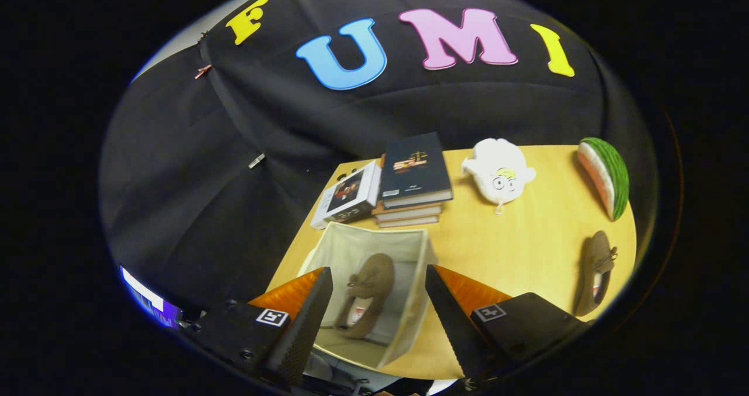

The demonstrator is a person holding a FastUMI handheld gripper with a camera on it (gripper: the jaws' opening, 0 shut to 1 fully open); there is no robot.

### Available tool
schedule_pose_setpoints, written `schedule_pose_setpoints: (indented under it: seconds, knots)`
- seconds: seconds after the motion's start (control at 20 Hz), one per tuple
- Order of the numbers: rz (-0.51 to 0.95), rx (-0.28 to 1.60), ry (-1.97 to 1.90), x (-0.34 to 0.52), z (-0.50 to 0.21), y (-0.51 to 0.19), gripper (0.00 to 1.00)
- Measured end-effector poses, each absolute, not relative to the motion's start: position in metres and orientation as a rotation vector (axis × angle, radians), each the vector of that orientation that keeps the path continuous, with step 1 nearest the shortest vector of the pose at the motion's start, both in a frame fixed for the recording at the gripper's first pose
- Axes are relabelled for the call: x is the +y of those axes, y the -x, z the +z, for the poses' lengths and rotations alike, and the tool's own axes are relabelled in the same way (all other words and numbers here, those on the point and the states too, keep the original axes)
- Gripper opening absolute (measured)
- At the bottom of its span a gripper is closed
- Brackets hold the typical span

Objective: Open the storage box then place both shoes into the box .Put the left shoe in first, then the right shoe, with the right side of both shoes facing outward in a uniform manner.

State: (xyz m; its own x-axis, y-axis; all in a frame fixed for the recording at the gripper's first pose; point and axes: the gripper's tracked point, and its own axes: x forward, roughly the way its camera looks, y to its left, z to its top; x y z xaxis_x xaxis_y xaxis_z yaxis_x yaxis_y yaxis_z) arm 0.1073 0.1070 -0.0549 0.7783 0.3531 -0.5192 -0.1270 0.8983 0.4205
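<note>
Hand-held gripper (pixel 379 314) hovering, fingers spread apart, empty, above open storage box (pixel 409 250) on counter (pixel 515 250). First brown shoe (pixel 367 293) inside box, seen between fingers. Second brown shoe (pixel 595 270) at three o'clock from box, well apart.

Gripper (pixel 374 317) tilted down, jaws spread wide, nothing clamped. Fingers (pixel 304 320) dark and ribbed, orange-backed, well apart from each other. Square marker tags on both finger mounts.

Finger (pixel 304 320) hides boxed shoe's (pixel 366 293) heel
</note>
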Motion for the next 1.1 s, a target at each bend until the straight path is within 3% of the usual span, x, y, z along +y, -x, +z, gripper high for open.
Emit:
schedule_pose_setpoints:
  seconds: [0.55, 1.1]
  knots:
    - [0.011, 0.641, -0.218, -0.146, -0.115, -0.054, 0.99]
    - [0.049, 0.8, -0.113, -0.259, -0.233, -0.031, 0.99]
